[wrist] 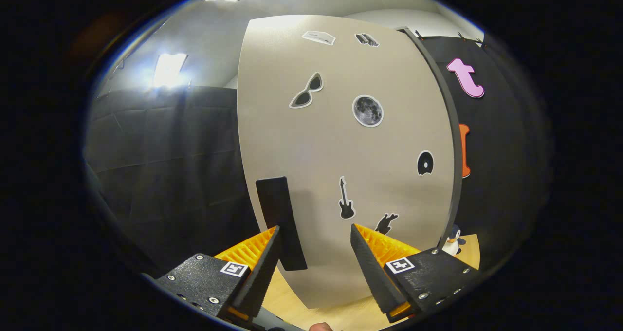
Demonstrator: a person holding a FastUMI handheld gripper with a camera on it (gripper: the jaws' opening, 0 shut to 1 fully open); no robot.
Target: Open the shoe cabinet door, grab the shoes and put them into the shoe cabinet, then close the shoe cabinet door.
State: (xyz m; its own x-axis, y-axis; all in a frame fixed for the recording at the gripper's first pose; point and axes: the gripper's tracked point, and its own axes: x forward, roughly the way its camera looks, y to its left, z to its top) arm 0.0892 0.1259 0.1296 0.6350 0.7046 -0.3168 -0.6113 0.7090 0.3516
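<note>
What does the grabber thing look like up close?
The gripper has two wedge-shaped fingers with ridged, saw-toothed inner faces. Each sits on a rough-textured block with silver screws and a small square black-and-white marker.

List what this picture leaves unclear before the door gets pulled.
- Cabinet inside: hidden behind the closed door, gripper view.
- Handle: the left finger covers its lower end; contact cannot be told. The gripper is open.
- Penguin figure: small, partly behind the door's edge.
- Top stickers: too small to read.
</note>
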